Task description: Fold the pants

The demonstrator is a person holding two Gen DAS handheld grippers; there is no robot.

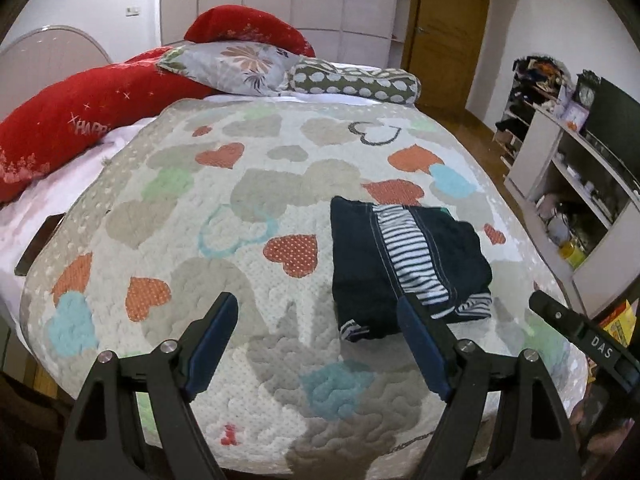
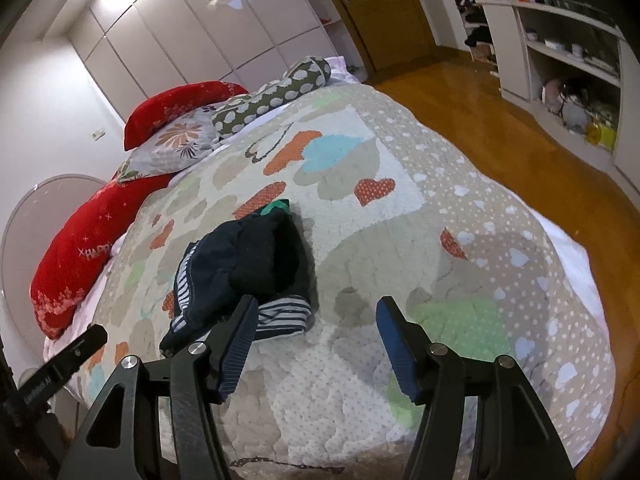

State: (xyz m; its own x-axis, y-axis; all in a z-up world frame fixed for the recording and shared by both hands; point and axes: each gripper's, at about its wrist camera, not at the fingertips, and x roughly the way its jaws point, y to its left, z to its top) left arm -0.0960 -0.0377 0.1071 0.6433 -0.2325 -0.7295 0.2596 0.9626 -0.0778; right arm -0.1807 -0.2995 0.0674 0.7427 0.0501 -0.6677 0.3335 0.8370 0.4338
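- Left wrist view: the left gripper [image 1: 318, 324] hovers over the quilt [image 1: 224, 208] of a bed, its jaws spread wide with nothing between them.
- Legible writing: white embroidery reading "HAPP…" on the long red pillow [image 1: 80, 120] at the far left of the quilt; the rest of the word is cut off by the fold. The letters "DAS" show on the black bar of the right gripper [image 1: 584, 336], which enters at the quilt's right edge.
- Pants [image 1: 404, 264]: dark navy, folded into a compact, roughly square bundle, with a navy-and-white striped band running down the middle between lines of pale stitching. A striped cuff shows at the near corner, and a bit of green peeks out at the far edge. The bundle lies flat on the quilt, right of its centre, just beyond the left gripper's right finger.
- Right wrist view: the right gripper [image 2: 316, 320] also holds its jaws wide apart and empty; the pants [image 2: 248, 264] lie on the quilt [image 2: 400, 208] just beyond its left finger.
- Quilt pattern: hearts in orange, beige, blue and green.
- Floral pillow [image 1: 236, 66] and a dotted bolster [image 1: 356, 80] lie at the quilt's far end.
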